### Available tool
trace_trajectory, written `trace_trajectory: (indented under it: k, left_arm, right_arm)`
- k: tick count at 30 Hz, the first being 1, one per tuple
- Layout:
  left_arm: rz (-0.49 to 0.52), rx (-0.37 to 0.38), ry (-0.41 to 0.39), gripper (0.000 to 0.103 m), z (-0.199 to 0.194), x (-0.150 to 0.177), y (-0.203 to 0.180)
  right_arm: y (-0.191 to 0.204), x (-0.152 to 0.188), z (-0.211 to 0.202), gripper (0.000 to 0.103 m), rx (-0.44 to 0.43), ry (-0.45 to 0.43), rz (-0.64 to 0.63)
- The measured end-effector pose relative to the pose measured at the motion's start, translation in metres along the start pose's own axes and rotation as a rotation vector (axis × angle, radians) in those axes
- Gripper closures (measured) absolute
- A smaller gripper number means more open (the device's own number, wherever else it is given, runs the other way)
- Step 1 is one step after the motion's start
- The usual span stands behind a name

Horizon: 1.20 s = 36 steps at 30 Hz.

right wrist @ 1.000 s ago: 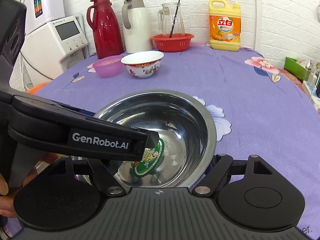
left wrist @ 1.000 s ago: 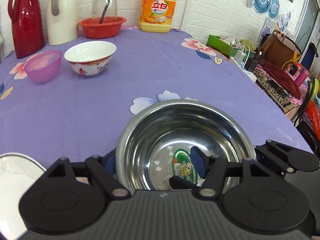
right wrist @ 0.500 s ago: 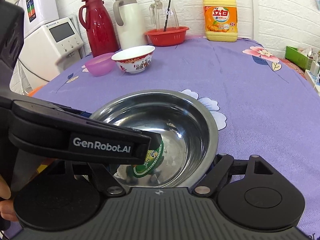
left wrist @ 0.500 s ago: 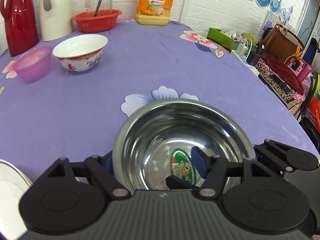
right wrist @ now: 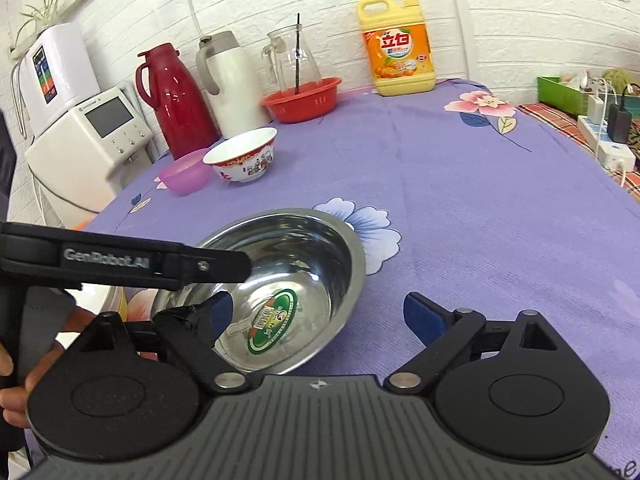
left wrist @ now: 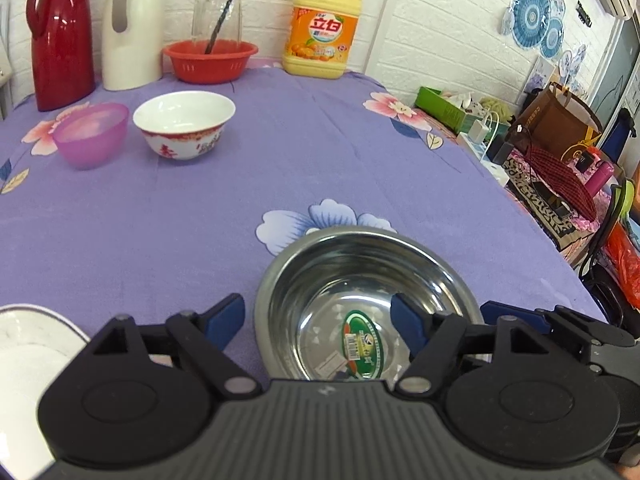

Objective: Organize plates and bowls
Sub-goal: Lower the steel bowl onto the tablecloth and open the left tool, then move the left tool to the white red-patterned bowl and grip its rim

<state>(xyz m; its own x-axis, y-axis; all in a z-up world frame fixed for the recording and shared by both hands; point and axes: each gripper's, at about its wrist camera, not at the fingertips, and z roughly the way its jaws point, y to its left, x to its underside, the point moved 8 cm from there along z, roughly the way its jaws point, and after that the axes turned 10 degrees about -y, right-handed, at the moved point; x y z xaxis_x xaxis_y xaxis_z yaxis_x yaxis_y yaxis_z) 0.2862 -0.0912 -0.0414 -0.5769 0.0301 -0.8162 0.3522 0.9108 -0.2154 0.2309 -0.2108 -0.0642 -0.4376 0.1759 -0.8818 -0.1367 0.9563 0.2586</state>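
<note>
**Steel bowl sat between two open grippers**

The steel bowl [left wrist: 366, 300] sat near the table's [left wrist: 280, 168] front edge, a green sticker [left wrist: 358, 342] on its bottom. The left gripper [left wrist: 316, 320] was spread wide across the bowl's left wall: its left fingertip [left wrist: 224, 318] stood outside, just beside the rim and clear of it, while the right one reached over the inside of the bowl. Nothing was clamped. And the right gripper [right wrist: 324, 320] was wide open too: its left fingertip [right wrist: 218, 314] was down inside the bowl [right wrist: 296, 276], the right one out over the cloth, apart from the rim, so the bowl's right wall lay between the jaws with nothing pinched. In the right wrist view the left gripper's black finger [right wrist: 160, 262] crossed over the bowl's left rim.

Toward the table's far left corner stood a white bowl [left wrist: 184, 124] and a pink bowl [left wrist: 91, 134], just beside each other. At the front left edge, a white plate [left wrist: 28, 360] showed only in part.
</note>
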Motion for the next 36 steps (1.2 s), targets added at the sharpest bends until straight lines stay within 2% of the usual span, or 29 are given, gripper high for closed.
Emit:
trace_trajectory:
  k: [10, 16, 24, 30, 33, 36]
  left_arm:
    - [-0.028, 0.004, -0.015, 0.03, -0.01, 0.001, 0.016]
    - [-0.073, -0.014, -0.02, 0.03, -0.013, -0.005, 0.051]
    - [-0.15, -0.074, -0.051, 0.03, -0.014, -0.032, 0.114]
    - [-0.146, -0.098, -0.09, 0.03, 0.002, -0.079, 0.144]
    - [-0.231, -0.063, -0.086, 0.03, 0.022, -0.097, 0.154]
    - [-0.428, -0.031, -0.062, 0.03, 0.048, -0.105, 0.165]
  right_arm:
    - [0.011, -0.006, -0.001, 0.0, 0.011, 0.005, -0.033]
    - [0.032, -0.033, 0.012, 0.0, 0.011, -0.019, -0.144]
    - [0.066, -0.084, 0.069, 0.0, -0.03, -0.032, -0.297]
    - [0.075, -0.105, 0.124, 0.0, -0.037, 0.032, -0.388]
    - [0.072, -0.112, 0.144, 0.0, -0.032, 0.05, -0.421]
    - [0.065, -0.123, 0.164, 0.0, -0.02, 0.05, -0.428]
